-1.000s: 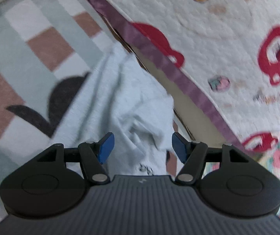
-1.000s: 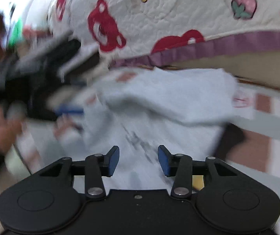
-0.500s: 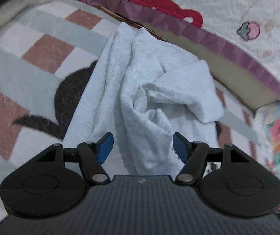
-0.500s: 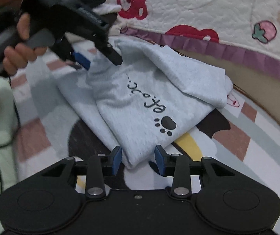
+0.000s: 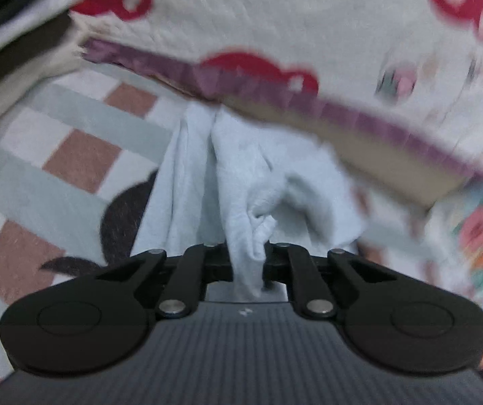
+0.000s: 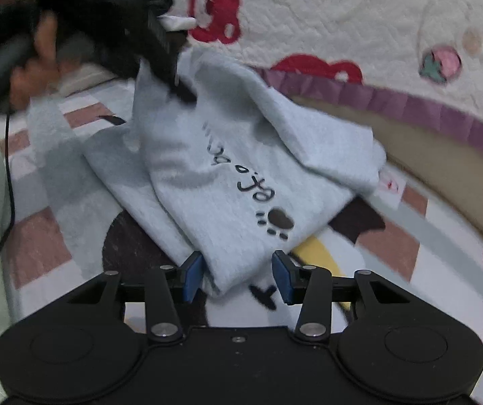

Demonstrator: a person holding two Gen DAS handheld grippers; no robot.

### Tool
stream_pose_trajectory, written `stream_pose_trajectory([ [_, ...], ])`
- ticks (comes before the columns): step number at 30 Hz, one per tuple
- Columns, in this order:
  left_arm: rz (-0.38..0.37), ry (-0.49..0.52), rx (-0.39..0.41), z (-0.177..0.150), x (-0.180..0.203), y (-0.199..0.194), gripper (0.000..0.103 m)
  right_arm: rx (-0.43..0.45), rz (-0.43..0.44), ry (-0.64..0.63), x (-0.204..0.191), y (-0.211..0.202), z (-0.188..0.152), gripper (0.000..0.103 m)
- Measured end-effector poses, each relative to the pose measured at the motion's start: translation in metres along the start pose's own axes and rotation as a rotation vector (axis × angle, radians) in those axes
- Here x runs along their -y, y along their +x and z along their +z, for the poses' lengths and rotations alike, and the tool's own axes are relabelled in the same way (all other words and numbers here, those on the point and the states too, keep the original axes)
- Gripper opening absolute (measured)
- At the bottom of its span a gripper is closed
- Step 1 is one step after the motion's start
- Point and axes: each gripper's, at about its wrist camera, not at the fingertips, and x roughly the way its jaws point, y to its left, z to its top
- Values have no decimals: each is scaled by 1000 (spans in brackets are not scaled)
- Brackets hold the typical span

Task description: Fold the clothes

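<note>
A pale grey-blue sweatshirt [image 6: 241, 175] with dark lettering and a paw print lies crumpled on the checked rug [image 6: 393, 246]. In the left wrist view the same sweatshirt [image 5: 241, 168] runs up toward the quilt edge. My left gripper [image 5: 248, 263] is closing, pinching a bunched fold; the cloth hides its pads. From the right wrist view, a hand [image 6: 35, 54] holds the left gripper [image 6: 177, 87] at the garment's far upper part. My right gripper [image 6: 238, 276] is closing around the near hem corner. That corner lies between the blue pads [image 6: 192, 276], which stand apart from it.
A white quilt [image 6: 359, 17] with red bears and a purple border [image 6: 427, 114] overhangs the rug behind the garment. A black cable [image 6: 8, 168] trails at the left. Something with a floral pattern [image 5: 477, 229] sits at the right of the left wrist view.
The left jaws have shut on a fold of the sweatshirt and pulled it up. The right gripper has held its place at the hem corner since half a second ago.
</note>
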Motion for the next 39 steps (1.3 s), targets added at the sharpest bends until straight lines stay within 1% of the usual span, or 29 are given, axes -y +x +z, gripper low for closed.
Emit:
stream_pose_trajectory([
  [1, -2, -32, -8, -4, -7, -7, 9, 4, -5, -19, 0, -1, 0, 4],
  [2, 9, -56, -29, -8, -14, -9, 9, 13, -10, -23, 2, -5, 0, 6],
  [4, 98, -65, -129, -17, -24, 7, 11, 9, -8, -36, 1, -5, -1, 6],
  [5, 131, -65, -162, -19, -26, 15, 11, 5, -6, -45, 0, -4, -2, 6],
  [7, 153, -26, -177, -18, -22, 25, 11, -1, -6, -63, -2, -2, -4, 6],
  [10, 175, 29, -122, -18, -13, 20, 12, 2, -16, -82, -8, -3, -5, 6],
  [12, 180, 21, -76, -18, -14, 10, 13, 3, -19, -88, -10, -6, -5, 5],
  [13, 194, 6, -57, -18, -17, 4, 14, 0, -19, -93, -10, -7, -4, 5],
  [16, 331, -23, 21, -16, -22, -16, 13, -8, -22, -113, -11, -8, -5, 5],
  [18, 350, -79, 40, -14, -31, -24, 12, -17, -15, -104, -10, -6, -8, 5],
  [21, 289, -122, 37, -13, -37, -26, 14, -22, 8, -62, -4, -5, -8, 5],
  [22, 260, -99, 47, -13, -34, -28, 17, -23, 15, -51, -2, -5, -7, 5],
  [24, 168, 3, 61, -14, -18, -30, 34, -25, 23, -46, 0, -5, -7, 5],
  [25, 118, 60, 48, -16, -9, -28, 55, -25, 23, -53, -1, -5, -7, 5],
  [26, 74, 116, 29, -18, 0, -25, 58, -25, 22, -60, -2, -5, -8, 5],
  [27, 51, 165, -8, -20, 9, -17, 58, -25, 22, -66, -3, -6, -8, 5],
  [28, 57, 193, -52, -23, 14, -8, 58, -25, 22, -71, -3, -6, -9, 5],
  [30, 121, 213, -151, -27, 15, 14, 58, -26, 23, -76, -4, -5, -9, 5],
  [31, 167, 218, -197, -28, 14, 24, 57, -27, 24, -75, -4, -5, -9, 5],
  [32, 239, 210, -224, -28, 9, 31, 57, -26, 28, -72, -3, -5, -9, 5],
  [33, 295, 198, -219, -27, 6, 31, 57, -25, 35, -68, -2, -4, -10, 6],
  [34, 351, 186, -215, -25, 2, 31, 61, -22, 41, -64, -1, -4, -10, 6],
  [36, 455, 167, -201, -23, -3, 29, 62, -20, 47, -74, -1, -4, -10, 6],
  [39, 520, 192, -141, -17, 0, 18, 61, -30, 60, -82, 0, -6, -10, 7],
])
